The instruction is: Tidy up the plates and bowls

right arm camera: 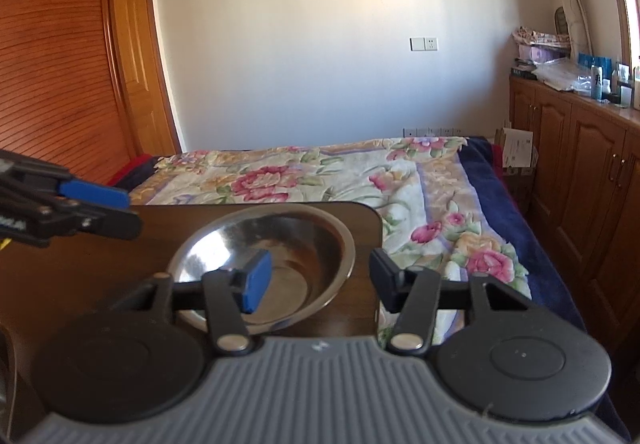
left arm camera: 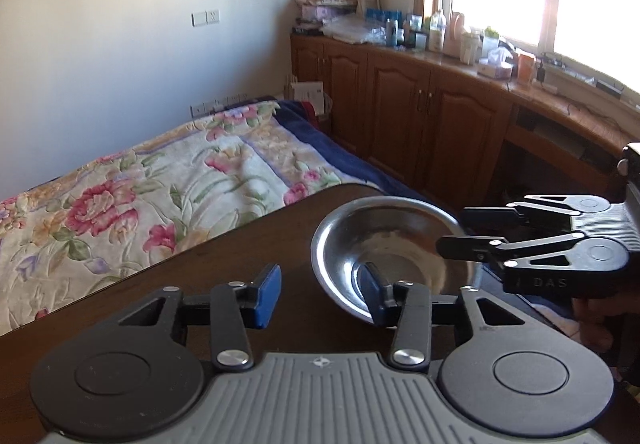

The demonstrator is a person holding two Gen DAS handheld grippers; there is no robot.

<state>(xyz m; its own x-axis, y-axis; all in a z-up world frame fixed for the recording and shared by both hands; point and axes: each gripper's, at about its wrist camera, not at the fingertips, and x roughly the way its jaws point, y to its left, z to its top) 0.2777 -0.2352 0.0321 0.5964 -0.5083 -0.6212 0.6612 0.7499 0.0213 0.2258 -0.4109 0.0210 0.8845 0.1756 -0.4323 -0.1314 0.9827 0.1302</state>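
Observation:
One steel bowl point(left arm camera: 392, 240) sits upright on the dark wooden table point(left arm camera: 224, 268), close to its far right corner. My left gripper point(left arm camera: 320, 292) is open astride the bowl's near left rim, one blue pad outside and the other finger inside; neither pad touches the metal. From the right, my right gripper point(left arm camera: 452, 230) reaches in over the opposite rim. In the right wrist view the bowl point(right arm camera: 280, 240) lies between the fingers of the right gripper point(right arm camera: 320, 280), which is open, blue pad inside and other finger outside the rim. The left gripper point(right arm camera: 134, 211) shows at the left.
A bed with a floral blanket point(left arm camera: 168, 179) runs right behind the table's far edge. Wooden cabinets point(left arm camera: 400, 111) with a cluttered top stand under the window on the right. A wooden wardrobe point(right arm camera: 56, 55) fills the left. The table corner point(right arm camera: 372, 211) ends just past the bowl.

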